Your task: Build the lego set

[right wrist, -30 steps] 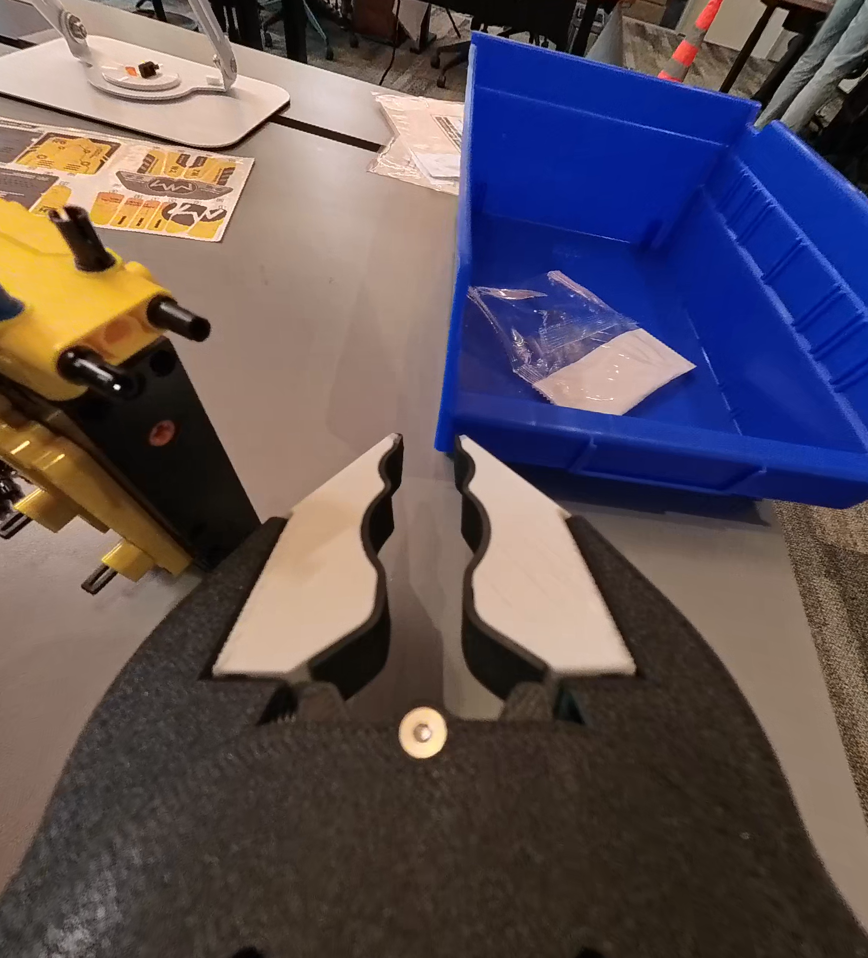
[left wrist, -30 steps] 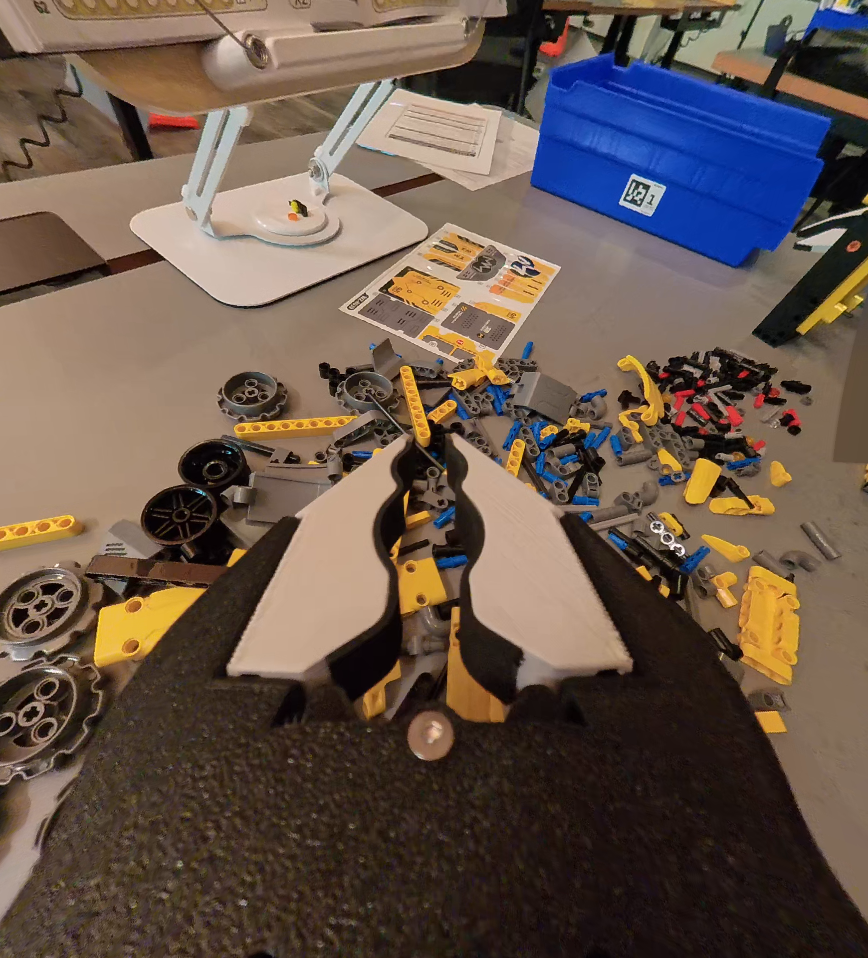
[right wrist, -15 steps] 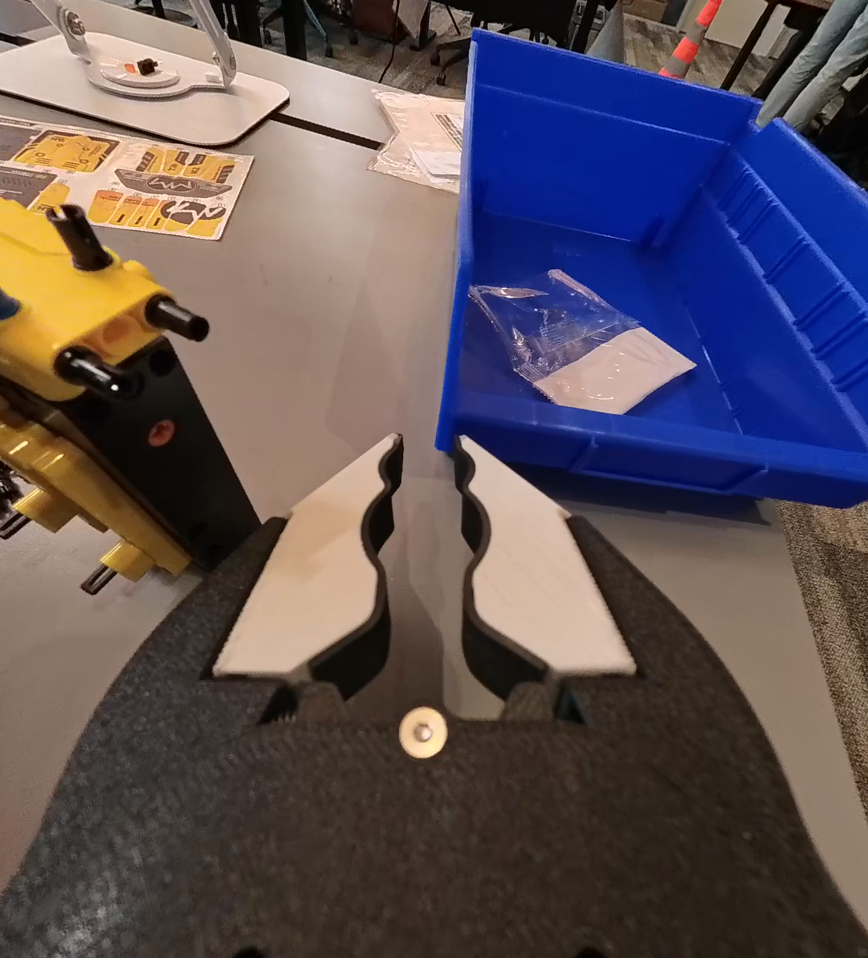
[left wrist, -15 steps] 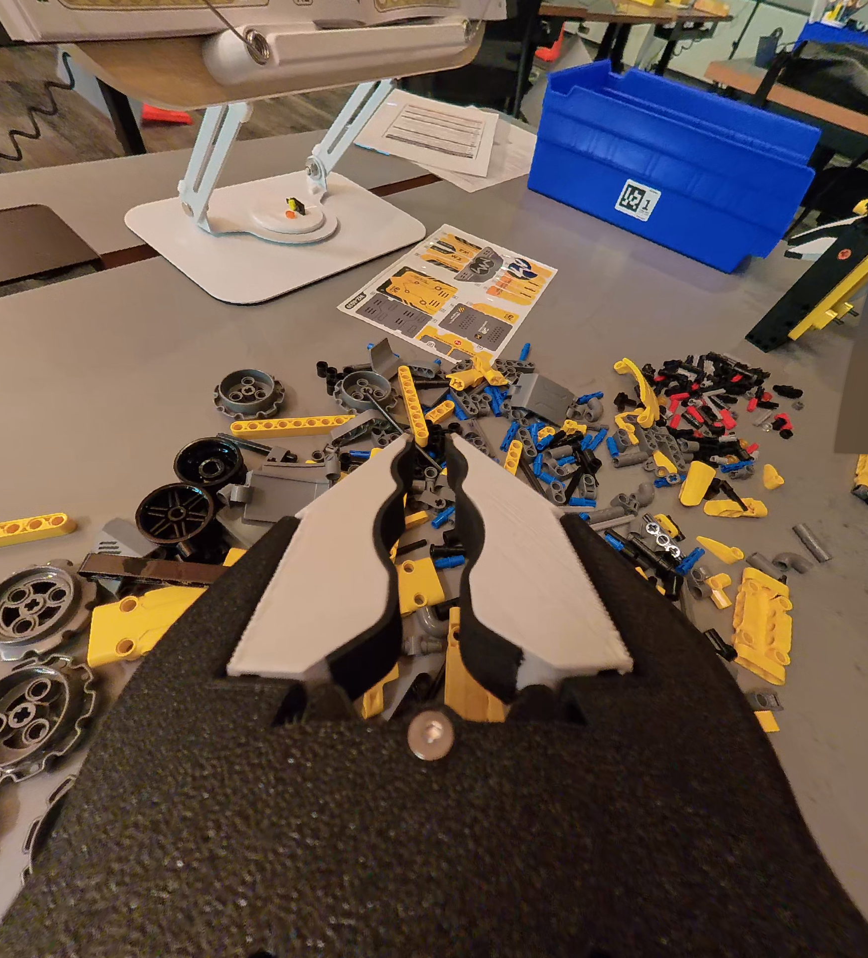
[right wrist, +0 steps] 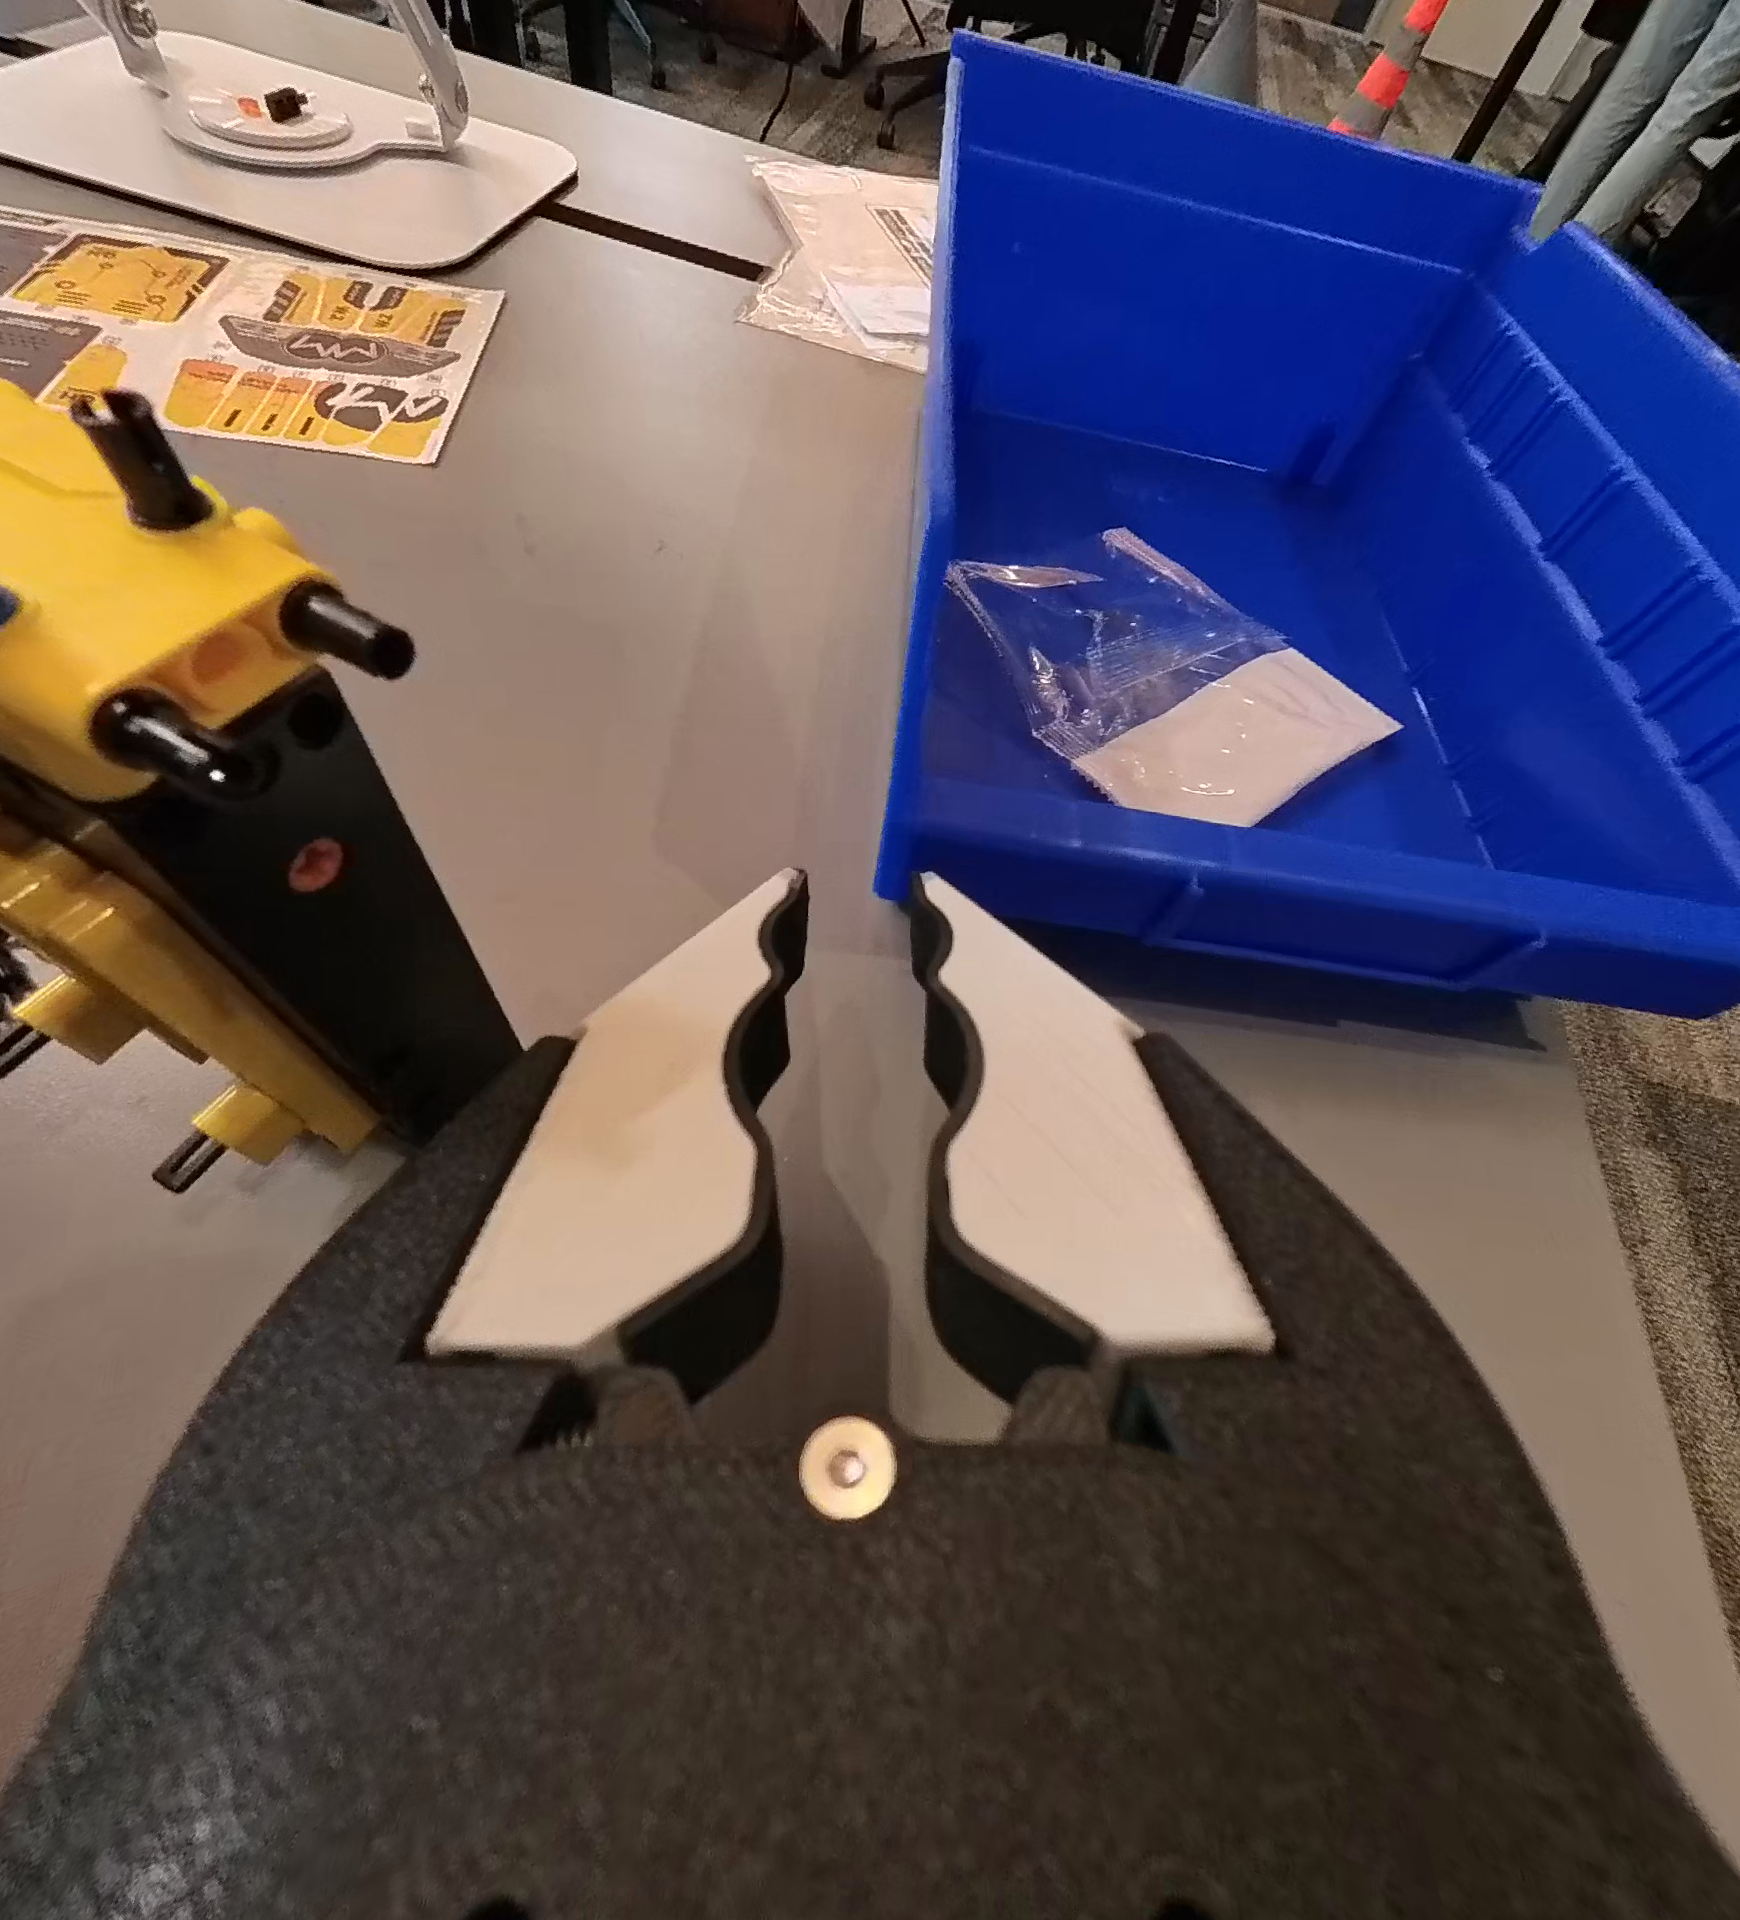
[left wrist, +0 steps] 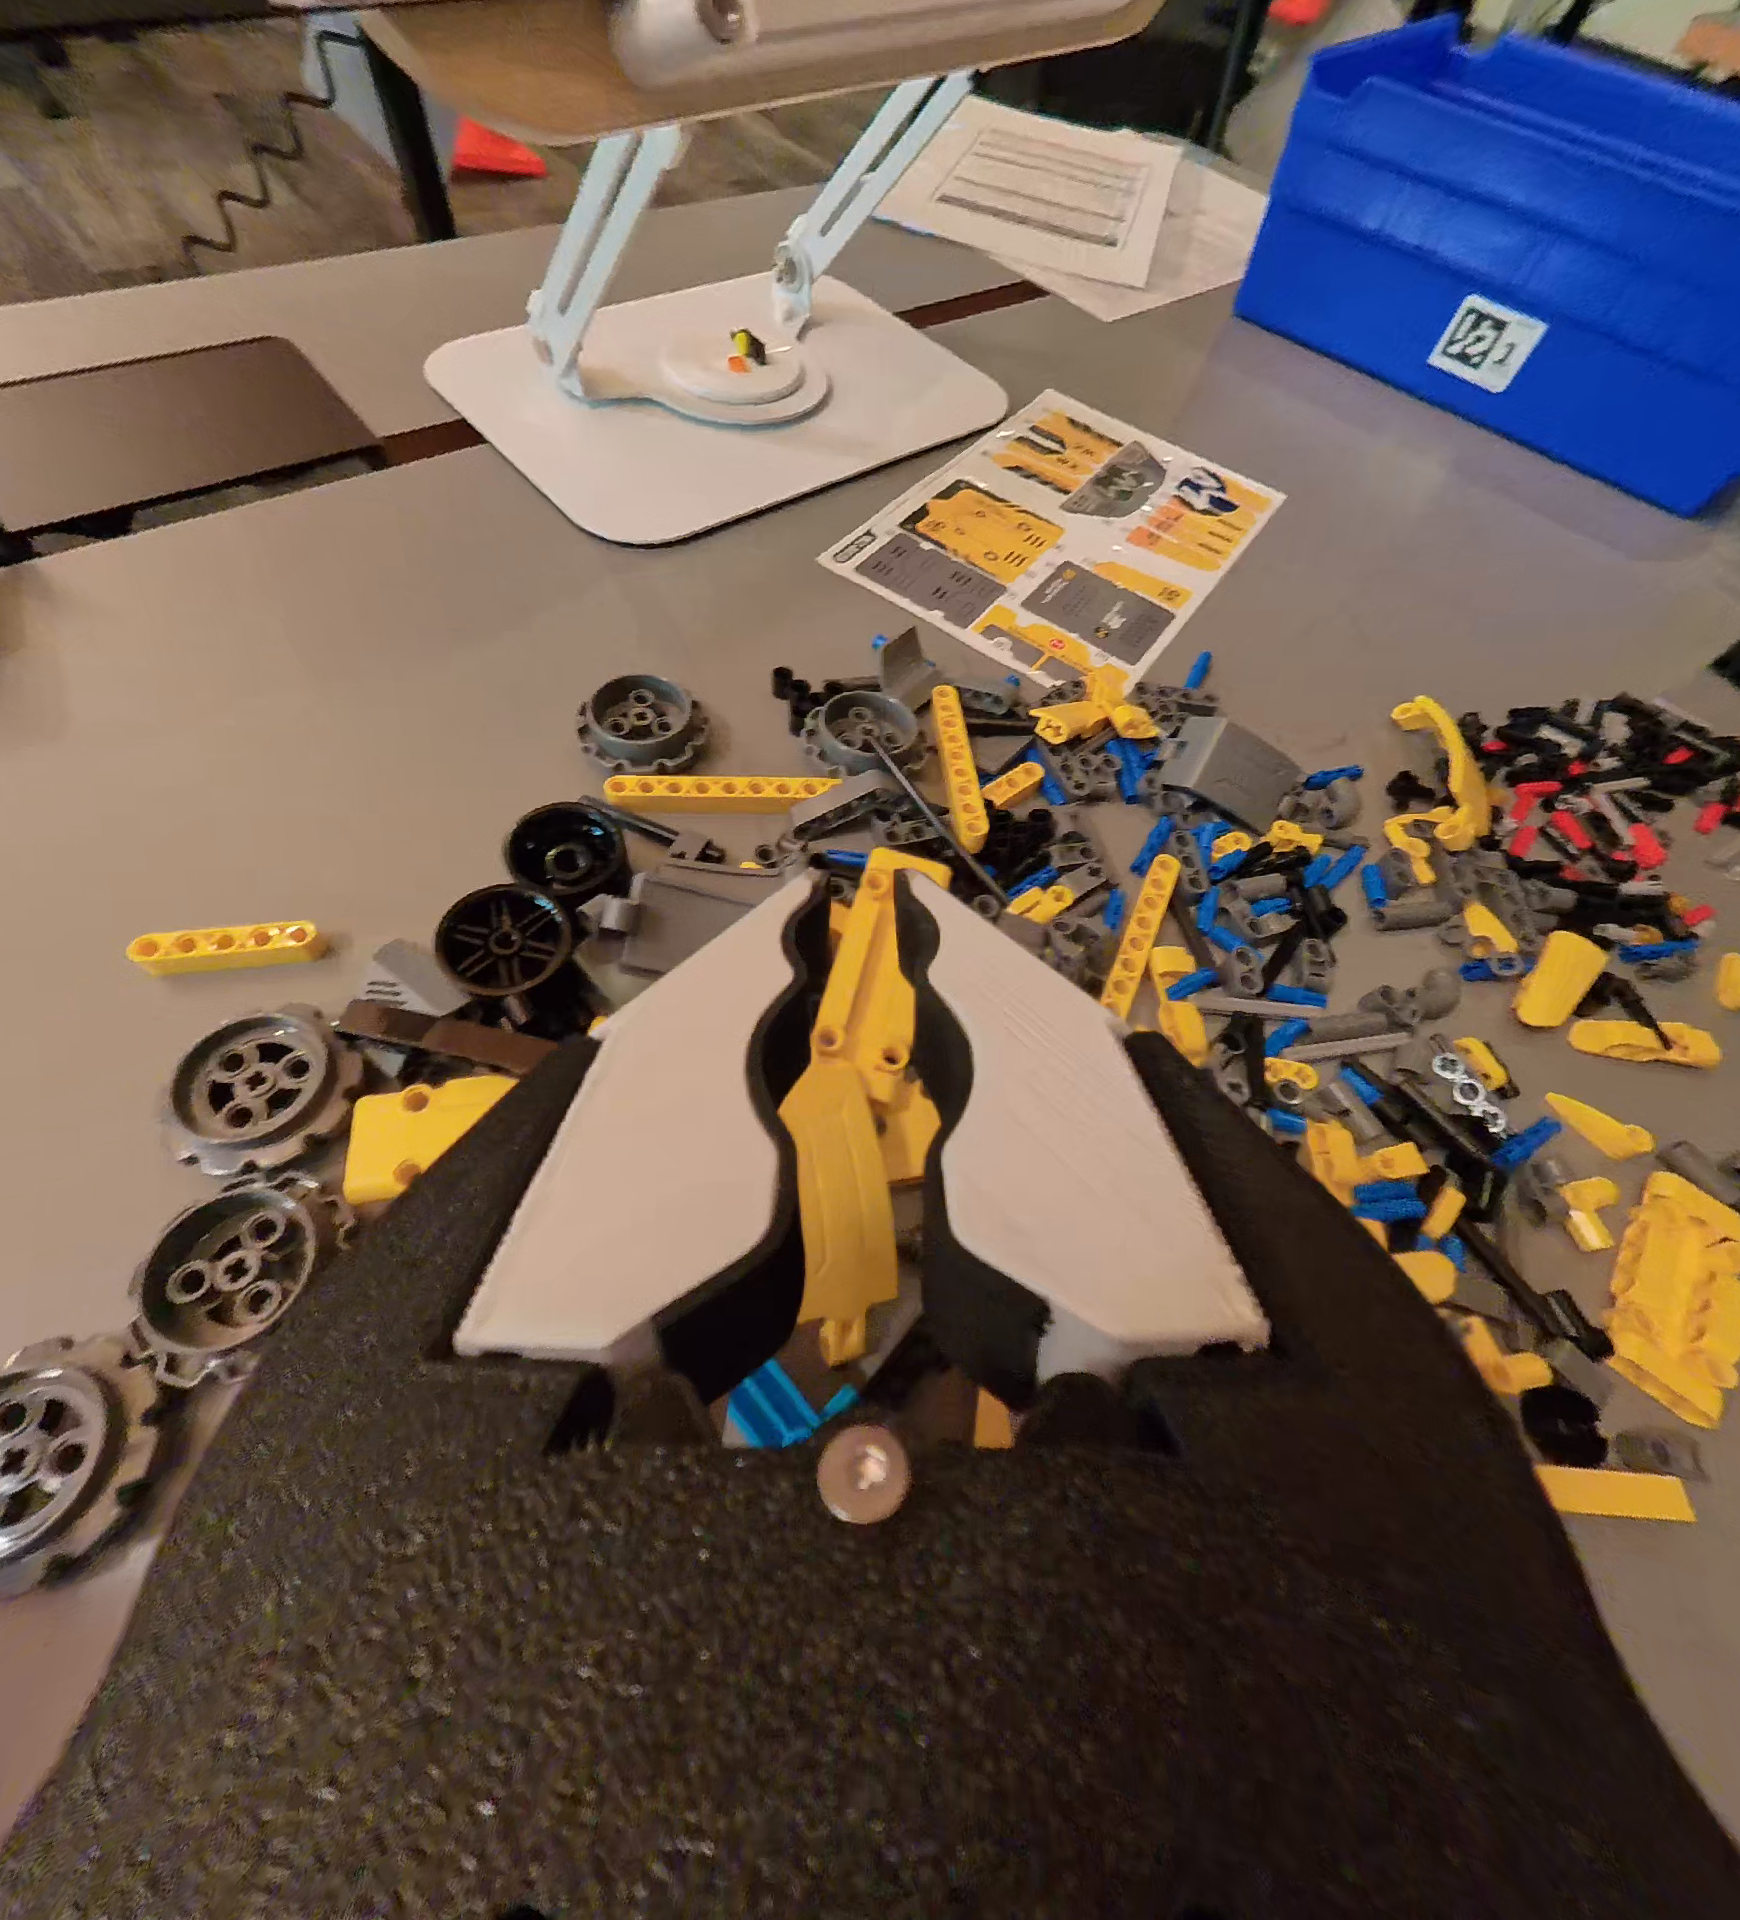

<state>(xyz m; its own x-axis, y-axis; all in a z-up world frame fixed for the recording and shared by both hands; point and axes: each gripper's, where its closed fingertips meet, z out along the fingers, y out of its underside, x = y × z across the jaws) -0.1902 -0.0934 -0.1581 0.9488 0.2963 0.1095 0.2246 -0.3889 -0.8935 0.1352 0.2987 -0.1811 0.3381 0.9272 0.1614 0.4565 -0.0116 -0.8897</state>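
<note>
Left gripper just came up out of the brick pile pinching a yellow panel piece.
Right gripper hasn't budged: 2 fingers slightly apart, empty, by the blue bin.

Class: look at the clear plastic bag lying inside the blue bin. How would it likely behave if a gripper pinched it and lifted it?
The clear plastic bag is creased and crumpled, so it would probably flop and sag. It looks thin and nearly flat, so likely very light. Its glossy film may slip between fingers. It lies on the floor of the blue plastic bin.
</note>
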